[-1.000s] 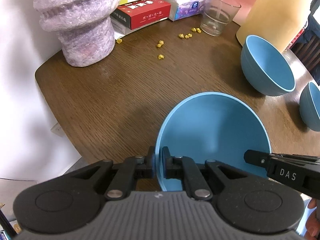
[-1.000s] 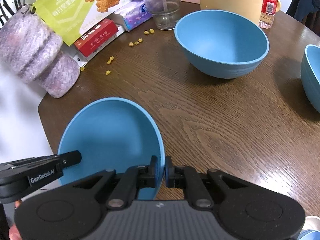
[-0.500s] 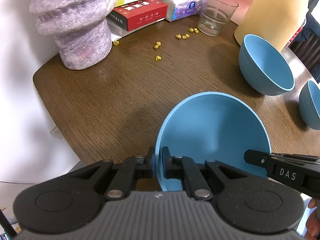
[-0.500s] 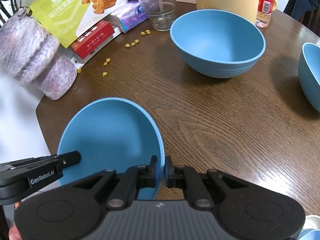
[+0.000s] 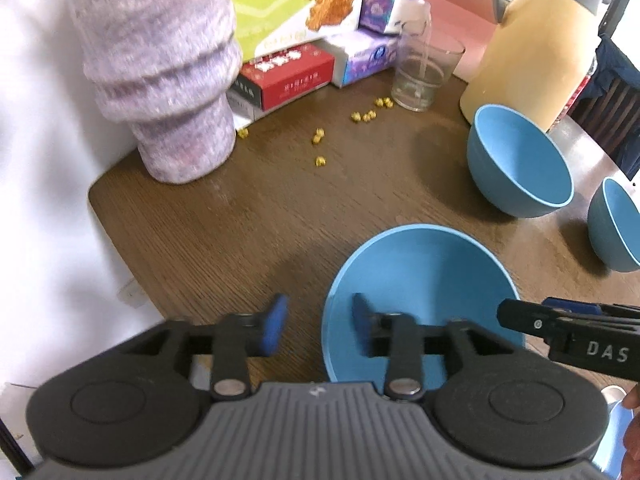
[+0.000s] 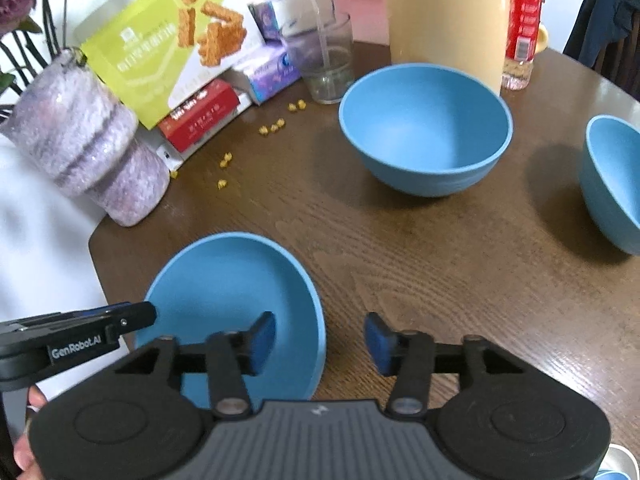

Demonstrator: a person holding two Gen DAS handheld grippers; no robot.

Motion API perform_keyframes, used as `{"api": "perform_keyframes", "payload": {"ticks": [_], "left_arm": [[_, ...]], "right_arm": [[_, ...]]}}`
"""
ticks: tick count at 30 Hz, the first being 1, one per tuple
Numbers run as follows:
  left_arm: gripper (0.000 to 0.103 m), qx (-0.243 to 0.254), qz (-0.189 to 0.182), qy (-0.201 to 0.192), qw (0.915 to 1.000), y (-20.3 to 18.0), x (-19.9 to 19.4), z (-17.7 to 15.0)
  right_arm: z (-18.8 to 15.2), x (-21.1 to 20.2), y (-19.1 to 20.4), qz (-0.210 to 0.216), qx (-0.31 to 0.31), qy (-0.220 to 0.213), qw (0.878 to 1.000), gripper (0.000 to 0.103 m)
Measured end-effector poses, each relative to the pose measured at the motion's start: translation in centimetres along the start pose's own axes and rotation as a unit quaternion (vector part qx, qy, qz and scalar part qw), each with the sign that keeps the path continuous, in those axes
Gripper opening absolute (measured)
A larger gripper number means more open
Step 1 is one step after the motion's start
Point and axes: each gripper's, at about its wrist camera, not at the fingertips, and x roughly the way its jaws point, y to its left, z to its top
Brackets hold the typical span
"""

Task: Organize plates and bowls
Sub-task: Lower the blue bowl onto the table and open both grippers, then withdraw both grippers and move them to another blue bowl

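A blue plate (image 5: 424, 280) (image 6: 228, 280) lies on the brown table's near corner. My left gripper (image 5: 318, 322) straddles its left rim with jaws opening, the pads clear of the rim. Over its right rim my right gripper (image 6: 320, 338) is opening too, touching nothing. A large blue bowl (image 5: 520, 164) (image 6: 424, 128) stands farther back, and a second blue bowl (image 5: 618, 224) (image 6: 612, 180) sits at the right edge.
A purple fuzzy vase (image 5: 160, 68) stands at the back left. Behind it are snack boxes (image 6: 160, 60), tissue packs, a glass (image 6: 324, 64), a tan jug (image 6: 444, 16) and a red bottle. Yellow crumbs (image 5: 318, 148) dot the table (image 6: 420, 280).
Both grippers were shut on the plate's opposite rims; now both have let go and spread their jaws. Both have lifted a little, and the plate rests on the table.
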Motion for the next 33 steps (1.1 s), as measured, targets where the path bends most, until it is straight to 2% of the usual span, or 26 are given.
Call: {"api": "perform_keyframes", "payload": {"ticks": [1,3,4,5,6,7,8,9,10,33], "left_arm": [[0.052,0.001,-0.002,-0.004,1.0000,-0.1,-0.3,0.0],[0.065,0.003,-0.003,-0.009,0.9999,-0.1,-0.9,-0.1],[0.075,0.005,-0.001,-0.015,0.9999,-0.2,-1.2,-0.2],[0.081,0.008,0.002,-0.021,0.9998,-0.4,-1.5,-0.3],[0.084,0.013,0.005,-0.027,0.9996,-0.6,-1.9,-0.4],[0.091,0.016,0.006,-0.031,0.9994,-0.8,-2.2,-0.4],[0.099,0.018,0.005,-0.035,0.9992,-1.0,-2.4,-0.4],[0.103,0.019,0.002,-0.043,0.9989,-1.2,-2.7,-0.4],[0.103,0.021,-0.001,-0.048,0.9986,-1.4,-3.0,-0.4],[0.103,0.068,-0.032,-0.061,0.9953,-7.1,-3.8,0.0]], "right_arm": [[-0.1,-0.4,-0.2,0.003,0.001,-0.005,1.000,0.060],[-0.4,-1.0,-0.5,0.008,0.004,-0.014,1.000,0.081],[-0.5,-1.4,-0.8,0.010,0.006,-0.018,1.000,0.085],[-0.6,-1.7,-1.0,0.012,0.009,-0.022,1.000,0.089],[-0.7,-2.0,-1.3,0.012,0.012,-0.026,1.000,0.090],[-0.7,-2.3,-1.6,0.011,0.014,-0.028,0.999,0.090],[-0.7,-2.5,-1.8,0.008,0.016,-0.032,0.999,0.094],[-0.7,-2.9,-2.1,0.005,0.018,-0.036,0.999,0.101],[-0.7,-3.2,-2.4,0.002,0.021,-0.041,0.999,0.103],[-3.1,-7.1,-9.1,-0.037,0.088,-0.073,0.993,0.103]]}}
